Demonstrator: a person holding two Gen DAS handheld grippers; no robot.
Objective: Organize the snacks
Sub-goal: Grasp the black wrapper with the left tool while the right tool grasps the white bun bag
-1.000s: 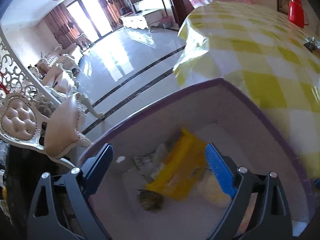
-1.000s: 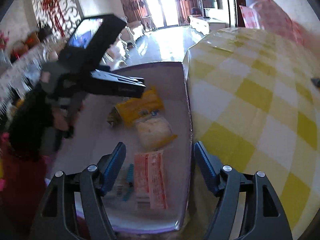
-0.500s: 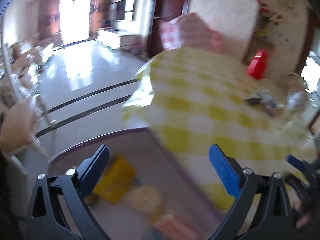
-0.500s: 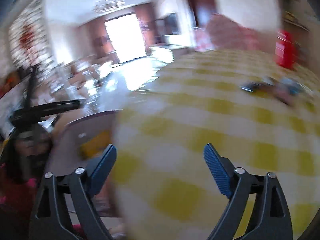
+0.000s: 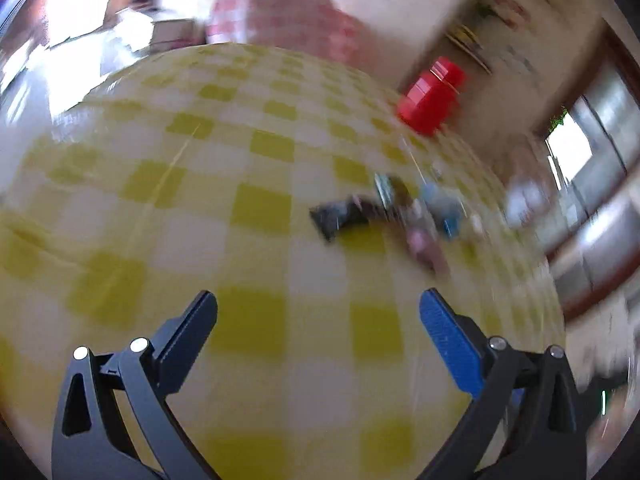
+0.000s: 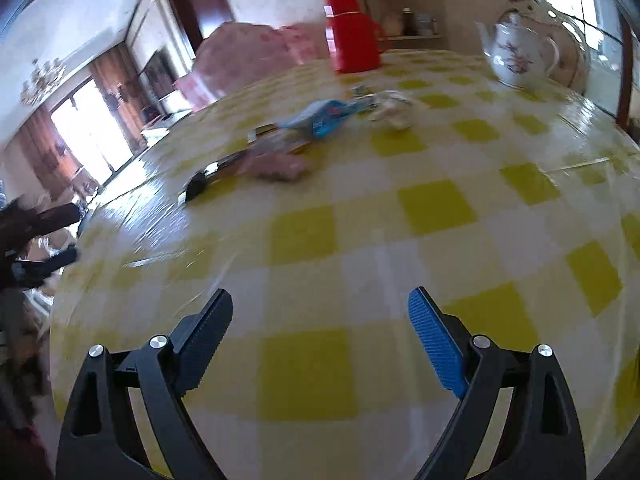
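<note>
Snacks (image 6: pixel 316 120) on table (image 6: pixel 440 208), before flask (image 6: pixel 352 34)

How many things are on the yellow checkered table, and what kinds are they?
Snack packets: 4 that I can make out, a blue packet, a pink packet, a dark packet and a white packet; the pile is blurry, so there may be more.
Red flask: 1
White teapot: 1
Total: 6

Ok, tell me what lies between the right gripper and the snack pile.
Nothing: in the right wrist view only bare checked tablecloth stretches from the right gripper, jaws open, to the snack pile.
</note>
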